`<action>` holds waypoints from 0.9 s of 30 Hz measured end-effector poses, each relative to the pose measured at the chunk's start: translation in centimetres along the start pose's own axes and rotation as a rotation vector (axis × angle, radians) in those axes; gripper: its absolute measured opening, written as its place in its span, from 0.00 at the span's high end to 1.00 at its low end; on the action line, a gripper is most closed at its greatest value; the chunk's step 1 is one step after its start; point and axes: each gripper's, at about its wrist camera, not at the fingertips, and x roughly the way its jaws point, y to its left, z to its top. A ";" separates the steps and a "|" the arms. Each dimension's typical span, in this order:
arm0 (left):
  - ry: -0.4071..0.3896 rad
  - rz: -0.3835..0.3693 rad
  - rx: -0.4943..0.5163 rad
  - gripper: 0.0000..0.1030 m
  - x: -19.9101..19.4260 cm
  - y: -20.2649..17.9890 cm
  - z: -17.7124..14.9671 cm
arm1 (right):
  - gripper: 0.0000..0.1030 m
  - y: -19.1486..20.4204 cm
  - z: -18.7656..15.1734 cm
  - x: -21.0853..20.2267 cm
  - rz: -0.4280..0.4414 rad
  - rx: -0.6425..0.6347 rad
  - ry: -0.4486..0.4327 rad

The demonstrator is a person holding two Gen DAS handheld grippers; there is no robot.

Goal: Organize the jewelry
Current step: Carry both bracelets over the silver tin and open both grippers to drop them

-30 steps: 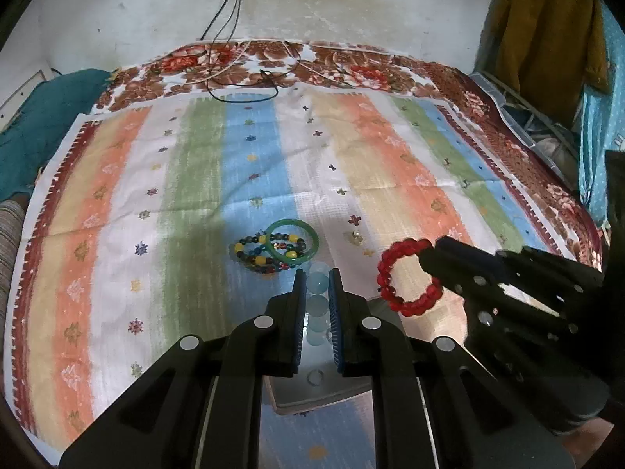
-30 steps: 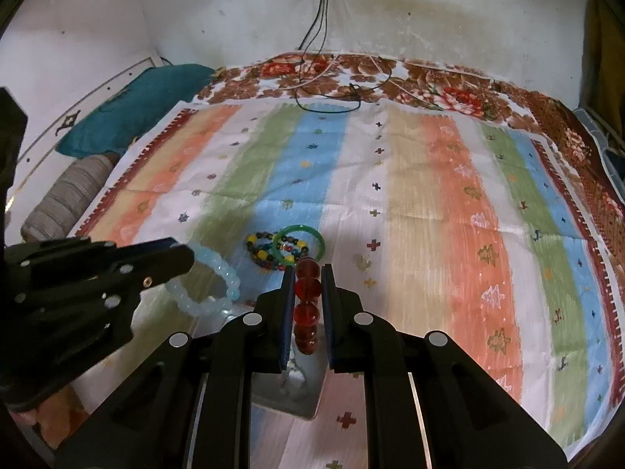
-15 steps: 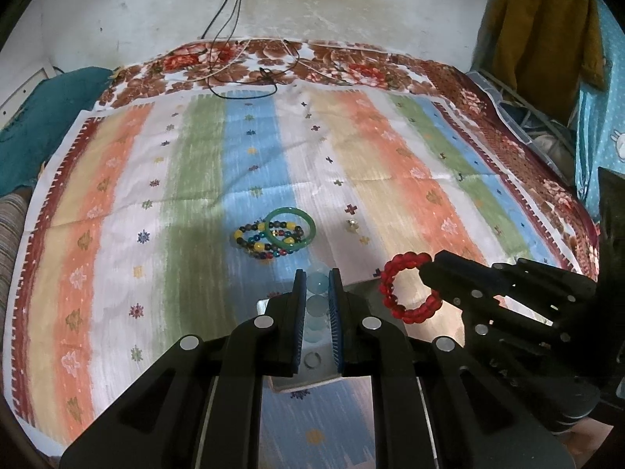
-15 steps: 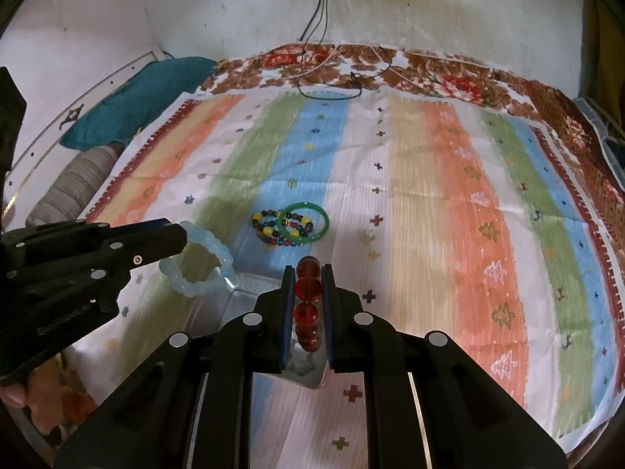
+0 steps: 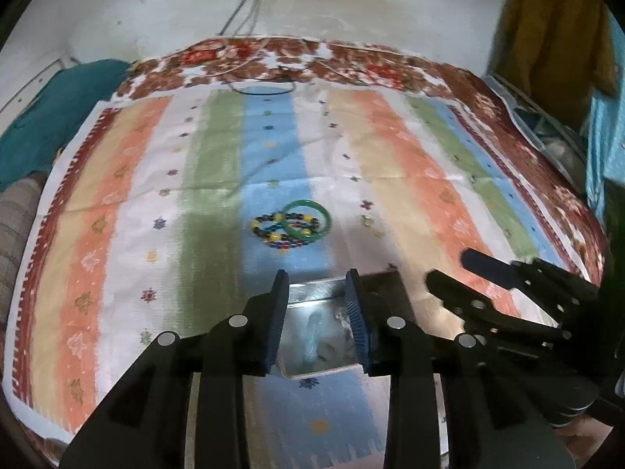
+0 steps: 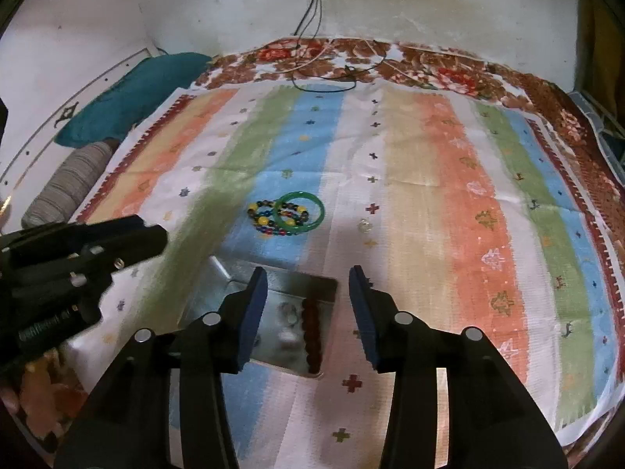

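A shiny metal tray (image 5: 312, 287) lies on the striped cloth under both grippers. My left gripper (image 5: 315, 277) hangs over it, its jaws opening, and a pale blue-white bead bracelet (image 5: 312, 336) lies loose in the tray beneath them. My right gripper (image 6: 308, 273) is also opening, with a dark red bead bracelet (image 6: 312, 332) lying free in the tray (image 6: 230, 297) below. Farther out on the blue stripe, a green bangle (image 6: 299, 211) overlaps a multicoloured bead bracelet (image 6: 269, 221). The same pair shows in the left wrist view: bangle (image 5: 306, 221), bead bracelet (image 5: 281, 230).
A small clear trinket (image 6: 363, 226) lies on the white stripe right of the bangle. Cables (image 6: 324, 78) trail from the wall onto the bed's far end. A teal pillow (image 6: 133, 93) and a grey roll (image 6: 66, 191) sit at the left edge; clothes (image 5: 554, 39) hang at right.
Both grippers went from shut to open. The pale bracelet left the left jaws and the red bracelet left the right jaws; both now lie in the tray.
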 end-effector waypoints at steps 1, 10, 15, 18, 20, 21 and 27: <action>0.002 0.006 -0.012 0.63 0.1 0.3 0.1 | 0.56 0.0 0.0 0.1 0.000 0.002 0.004; 0.017 0.093 -0.097 0.34 1.4 3.3 1.6 | 0.43 0.0 0.7 1.6 -0.001 0.011 0.029; 0.031 0.123 -0.133 0.28 2.5 4.7 2.3 | 0.37 0.0 1.3 2.6 0.007 0.013 0.041; 0.040 0.130 -0.137 0.25 3.3 5.2 2.6 | 0.29 0.0 1.7 3.1 0.017 0.014 0.034; 0.045 0.137 -0.133 0.24 3.9 5.4 2.8 | 0.26 0.1 2.1 3.3 0.020 0.012 0.031; 0.050 0.137 -0.131 0.23 4.2 5.5 2.9 | 0.24 0.2 2.2 3.4 0.020 0.009 0.032; 0.078 0.137 -0.121 0.20 5.6 6.2 3.6 | 0.21 -0.3 2.7 4.4 -0.004 0.004 0.053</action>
